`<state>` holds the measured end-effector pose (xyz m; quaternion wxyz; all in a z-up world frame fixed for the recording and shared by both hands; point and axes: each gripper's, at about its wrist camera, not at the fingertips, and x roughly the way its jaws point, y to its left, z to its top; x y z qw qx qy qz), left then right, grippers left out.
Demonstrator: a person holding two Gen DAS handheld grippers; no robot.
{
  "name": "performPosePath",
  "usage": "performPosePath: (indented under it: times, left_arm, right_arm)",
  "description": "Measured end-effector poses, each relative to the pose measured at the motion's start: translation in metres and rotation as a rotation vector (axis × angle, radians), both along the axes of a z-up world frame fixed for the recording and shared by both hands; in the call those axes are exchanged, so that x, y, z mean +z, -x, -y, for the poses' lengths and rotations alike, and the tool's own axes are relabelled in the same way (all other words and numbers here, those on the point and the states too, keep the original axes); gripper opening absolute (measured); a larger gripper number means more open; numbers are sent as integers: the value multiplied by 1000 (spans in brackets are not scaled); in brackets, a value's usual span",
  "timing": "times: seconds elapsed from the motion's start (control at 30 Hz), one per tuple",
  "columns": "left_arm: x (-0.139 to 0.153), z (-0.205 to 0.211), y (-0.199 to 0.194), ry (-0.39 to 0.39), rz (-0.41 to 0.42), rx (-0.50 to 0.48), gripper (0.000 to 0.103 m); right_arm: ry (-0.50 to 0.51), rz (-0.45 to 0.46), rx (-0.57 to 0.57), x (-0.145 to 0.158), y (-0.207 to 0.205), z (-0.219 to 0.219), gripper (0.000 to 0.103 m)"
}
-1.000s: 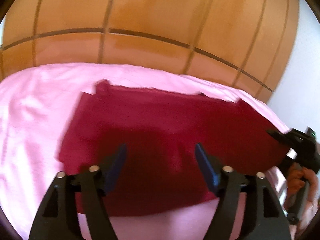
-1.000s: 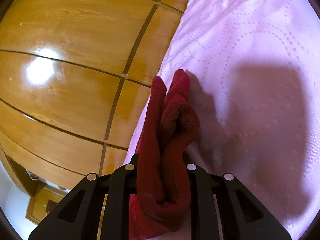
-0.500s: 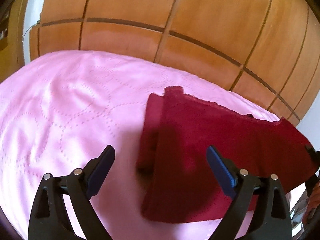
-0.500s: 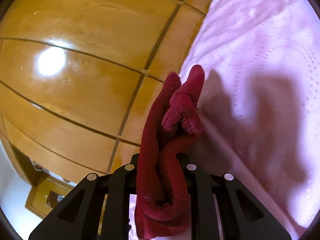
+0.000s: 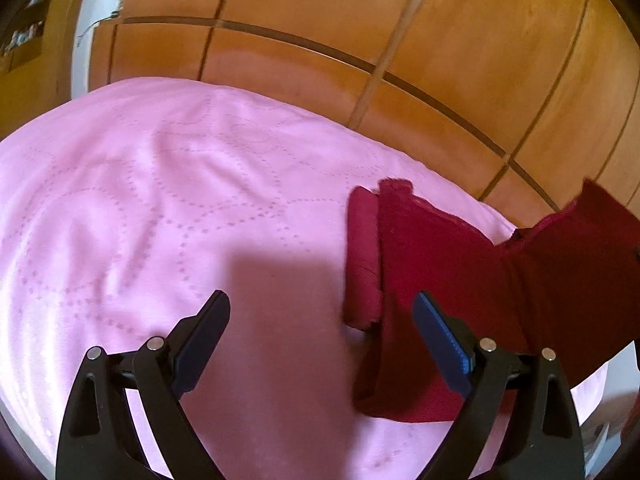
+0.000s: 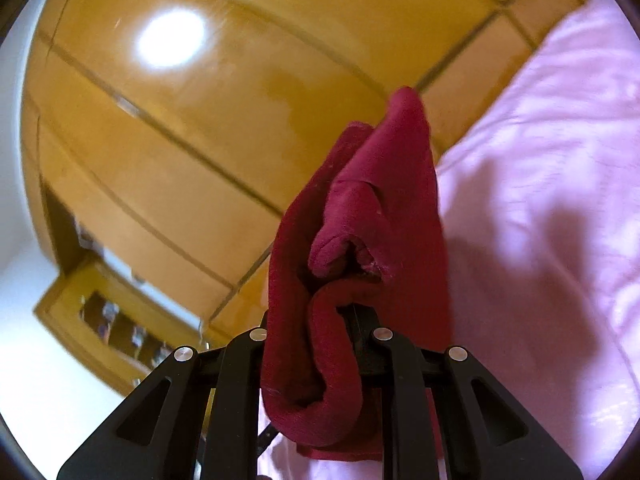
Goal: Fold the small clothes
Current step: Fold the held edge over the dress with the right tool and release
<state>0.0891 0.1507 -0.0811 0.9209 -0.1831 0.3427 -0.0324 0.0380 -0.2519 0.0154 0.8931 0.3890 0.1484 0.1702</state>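
Note:
A dark red garment (image 5: 460, 276) lies on the pink bedspread (image 5: 160, 208), its right end lifted off the bed toward the frame's edge. My left gripper (image 5: 322, 310) hovers open over the bedspread just left of the garment's near edge, nothing between its blue-padded fingers (image 5: 440, 334). In the right wrist view my right gripper (image 6: 316, 332) is shut on a bunched fold of the same red garment (image 6: 360, 240), which stands up between its jaws and hides the pads.
A glossy orange wooden wardrobe (image 5: 360, 40) with panel grooves rises right behind the bed. A wooden shelf unit (image 6: 120, 320) against a white wall shows at the lower left of the right wrist view. Bedspread (image 6: 560, 160) spreads to the right there.
My left gripper slid left off the garment and its jaws widened; the garment now sits at the right. My right gripper rose and rolled with the red fold still held.

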Motion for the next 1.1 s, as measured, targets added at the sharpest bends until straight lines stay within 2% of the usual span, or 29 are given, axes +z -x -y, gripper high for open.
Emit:
performPosePath:
  times: [0.13,0.23,0.43,0.53,0.57,0.63,0.67,0.7,0.8,0.9,1.0,1.1]
  left_arm:
    - [2,-19,7,8,9,34,92]
    - [2,-36,12,24,12,68,92]
    - [-7,-59,18,80,-13,128,92]
    - [-8,-61,19,112,-16,126,92]
    - [-8,-60,19,117,-12,123,92]
    - [-5,-59,19,128,0,107,92]
    - [-4,-57,18,131,4,97,92]
    - [-3,-54,17,134,4,85,92]
    - [3,-47,9,154,4,43,92]
    - [19,-37,0,185,48,-8,92]
    - [33,-20,-12,215,60,-79,92]
    - [42,1,-22,243,48,-154,92]
  right_arm:
    - [106,-11,86,9,-20,-51,17]
    - [127,-27,163,3,-37,-82,17]
    - [238,-127,275,-36,-64,-152,17]
    - [348,-176,301,-57,-69,-182,17]
    - [405,-185,301,-63,-69,-192,22]
    - [485,-164,320,-69,-66,-205,39]
    - [501,-146,340,-71,-64,-206,55]
    - [511,-118,368,-72,-59,-210,64]
    - [492,-64,416,-68,-40,-206,65]
    - [374,-36,371,-61,-23,-174,65]
    - [307,-54,212,-55,-8,-125,65]
    - [326,-132,37,-56,-2,-94,71]
